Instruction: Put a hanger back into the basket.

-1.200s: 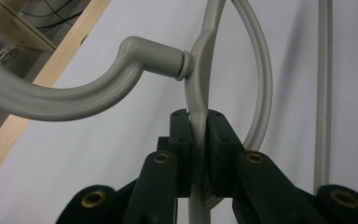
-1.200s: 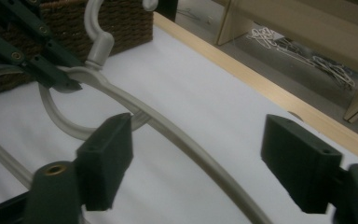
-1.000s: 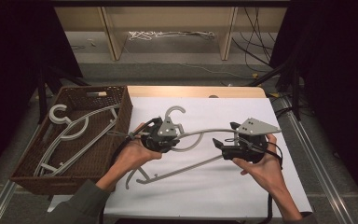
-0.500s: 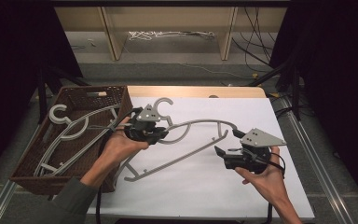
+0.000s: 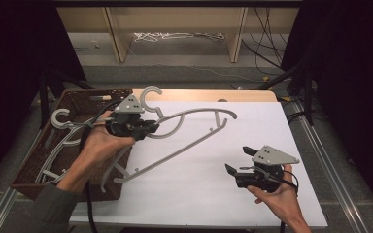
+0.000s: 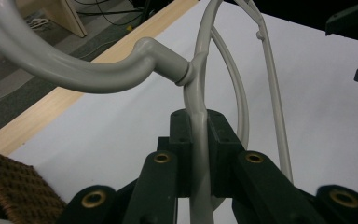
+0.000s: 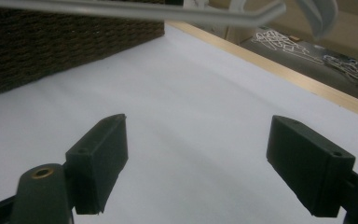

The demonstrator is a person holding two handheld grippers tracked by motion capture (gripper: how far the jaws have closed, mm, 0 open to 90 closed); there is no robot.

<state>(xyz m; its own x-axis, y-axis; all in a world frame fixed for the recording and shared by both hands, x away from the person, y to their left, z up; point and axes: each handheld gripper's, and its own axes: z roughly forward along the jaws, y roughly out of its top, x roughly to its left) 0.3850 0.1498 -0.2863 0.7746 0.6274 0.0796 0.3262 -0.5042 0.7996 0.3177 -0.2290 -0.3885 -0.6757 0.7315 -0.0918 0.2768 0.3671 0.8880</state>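
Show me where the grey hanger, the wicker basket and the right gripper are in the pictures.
grey hanger (image 5: 175,154): high view, on its long lower bar.
wicker basket (image 5: 85,95): high view, on its far rim.
right gripper (image 5: 239,159): high view, midway between its two open fingertips.

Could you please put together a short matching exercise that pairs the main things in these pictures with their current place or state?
Things:
1. grey hanger
2. left gripper
3. right gripper
4. wicker basket

States:
A. jaws spread wide with nothing between them
B. sits at the left edge of the table with other hangers in it
C. jaws closed on a thin grey bar just below a hook
D. lifted and tilted, its far end over the white sheet

Pairs: 1-D, 2-C, 3-A, 4-B
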